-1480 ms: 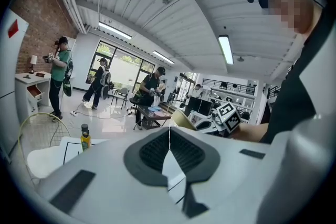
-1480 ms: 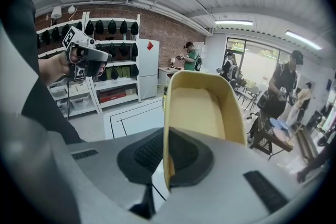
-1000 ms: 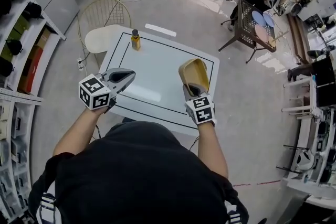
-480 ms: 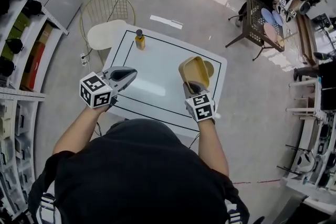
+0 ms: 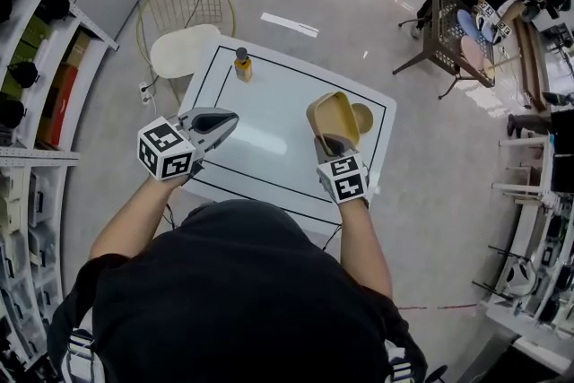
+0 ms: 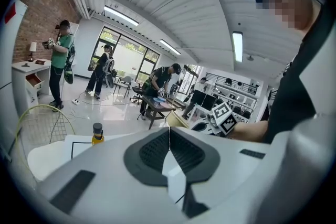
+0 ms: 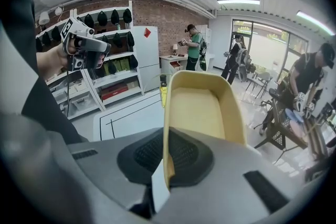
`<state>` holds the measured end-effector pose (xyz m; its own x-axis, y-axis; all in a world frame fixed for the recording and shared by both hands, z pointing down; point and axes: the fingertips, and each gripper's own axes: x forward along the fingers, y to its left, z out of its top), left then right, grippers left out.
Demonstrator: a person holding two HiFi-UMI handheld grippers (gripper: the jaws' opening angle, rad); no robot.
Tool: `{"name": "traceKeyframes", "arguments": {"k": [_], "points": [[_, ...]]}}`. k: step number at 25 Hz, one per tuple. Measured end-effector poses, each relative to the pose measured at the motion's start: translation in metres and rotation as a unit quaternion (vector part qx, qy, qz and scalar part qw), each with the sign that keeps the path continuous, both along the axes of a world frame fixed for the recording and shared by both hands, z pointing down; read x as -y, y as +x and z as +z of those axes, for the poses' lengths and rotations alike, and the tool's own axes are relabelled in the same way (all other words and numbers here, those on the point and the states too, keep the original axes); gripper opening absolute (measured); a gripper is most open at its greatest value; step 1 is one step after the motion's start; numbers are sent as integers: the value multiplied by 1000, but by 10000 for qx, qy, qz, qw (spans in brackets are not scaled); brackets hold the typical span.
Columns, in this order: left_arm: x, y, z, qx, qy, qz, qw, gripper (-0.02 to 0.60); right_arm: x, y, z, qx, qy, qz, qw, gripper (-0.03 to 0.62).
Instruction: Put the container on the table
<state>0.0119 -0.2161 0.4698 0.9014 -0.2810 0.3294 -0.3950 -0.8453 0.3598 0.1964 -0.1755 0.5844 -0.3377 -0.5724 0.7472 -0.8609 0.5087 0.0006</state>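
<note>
A tan rectangular container [image 5: 332, 118] hangs tilted above the right part of the white table [image 5: 269, 139]. My right gripper [image 5: 334, 143] is shut on its near wall. In the right gripper view the container [image 7: 202, 105] stands on edge with its hollow facing right, and its rim runs down between the jaws of my right gripper [image 7: 167, 168]. My left gripper [image 5: 229, 120] is shut and holds nothing, hovering over the table's left front part. In the left gripper view the pads of my left gripper [image 6: 169, 150] meet with nothing between them.
A small yellow bottle [image 5: 242, 65] with a dark cap stands near the table's far left corner. A round tan lid [image 5: 361, 117] lies on the table just right of the container. A wire chair [image 5: 184, 40] stands beyond the table. Shelves [image 5: 31, 58] run along the left.
Both grippers have moved a little forward and down over the table. The container has come lower with the right gripper. Neither grip has changed.
</note>
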Motion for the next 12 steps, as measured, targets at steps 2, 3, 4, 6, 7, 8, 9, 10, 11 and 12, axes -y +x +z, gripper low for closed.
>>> {"name": "traceKeyframes", "arguments": {"k": [2, 3, 4, 6, 7, 8, 9, 10, 11, 12], "points": [[4, 0, 1, 15, -22, -4, 10000, 9, 4, 0, 2, -4, -24, -5, 10000, 8], [6, 0, 2, 21, -32, -4, 10000, 9, 5, 1, 3, -6, -36, -8, 10000, 8], [7, 0, 3, 25, -41, -4, 10000, 9, 7, 1, 4, -9, -48, -11, 10000, 8], [10, 1, 4, 31, -55, -3, 10000, 9, 11, 2, 6, -18, -62, -19, 10000, 8], [11, 1, 5, 35, -61, -3, 10000, 9, 12, 2, 6, -24, -63, -22, 10000, 8], [13, 0, 5, 40, -66, -3, 10000, 9, 13, 2, 7, -28, -62, -22, 10000, 8], [14, 0, 6, 43, -68, -2, 10000, 9, 15, 1, 7, -27, -60, -19, 10000, 8], [15, 0, 6, 44, -67, 1, 10000, 9, 16, 1, 7, -21, -60, -14, 10000, 8], [15, 0, 6, 45, -66, 5, 10000, 9, 16, 0, 7, -9, -62, -10, 10000, 8], [15, 0, 6, 44, -64, 7, 10000, 9, 16, 0, 7, 3, -65, -7, 10000, 8]]}}
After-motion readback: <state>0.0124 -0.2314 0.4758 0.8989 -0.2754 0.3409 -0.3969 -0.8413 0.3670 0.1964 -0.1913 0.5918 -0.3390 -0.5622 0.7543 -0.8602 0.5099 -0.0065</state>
